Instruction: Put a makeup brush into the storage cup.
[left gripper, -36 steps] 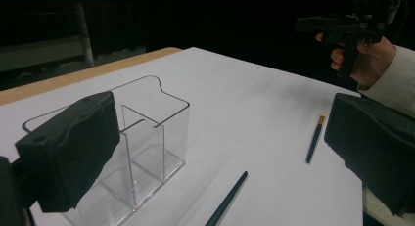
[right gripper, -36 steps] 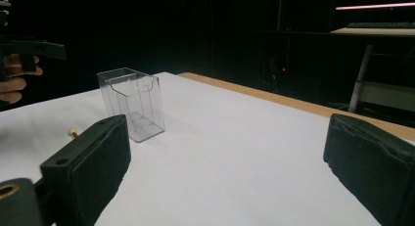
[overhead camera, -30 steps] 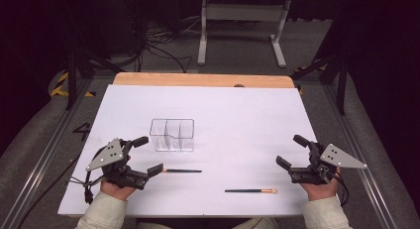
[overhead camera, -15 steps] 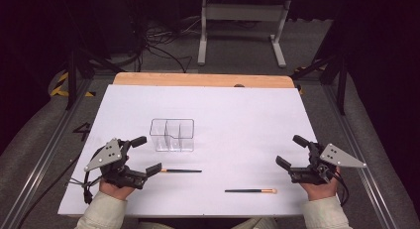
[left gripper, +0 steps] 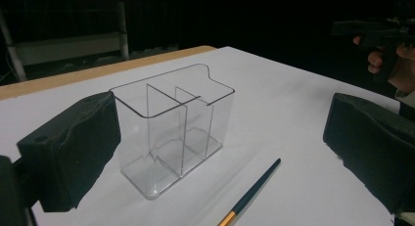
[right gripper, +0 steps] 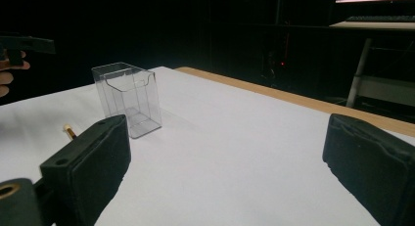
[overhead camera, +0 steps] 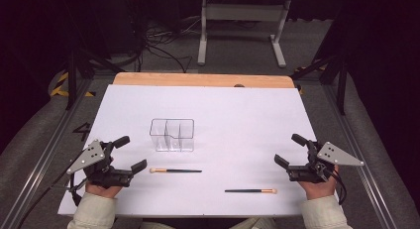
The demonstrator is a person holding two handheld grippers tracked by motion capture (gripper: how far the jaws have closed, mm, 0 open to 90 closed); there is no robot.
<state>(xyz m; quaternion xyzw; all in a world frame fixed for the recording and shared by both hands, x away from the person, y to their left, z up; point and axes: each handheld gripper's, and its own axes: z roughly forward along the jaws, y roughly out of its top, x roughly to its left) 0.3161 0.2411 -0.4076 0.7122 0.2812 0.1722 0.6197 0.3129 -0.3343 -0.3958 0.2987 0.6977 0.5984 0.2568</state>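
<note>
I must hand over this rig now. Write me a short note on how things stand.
Left gripper: open, holds nothing, beside the near brush.
Right gripper: open, holds nothing, near the table's right edge.
Clear organizer: upright mid-table, compartments hold nothing.
Two brushes lie flat: one just in front of the organizer, one nearer the front edge.
Done: nothing.
Left: probably both brushes into the organizer.

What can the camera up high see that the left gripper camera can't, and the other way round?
The high view alone takes in both brushes, the near-left one and the near-right one, the left gripper from outside, and the floor beyond the table. The left gripper view alone gets close enough to show the clear box's inner dividers, framed by its own open jaws. Both share the clear box, the white table, one brush and the right gripper, which is dim and far off in the left gripper view.
</note>
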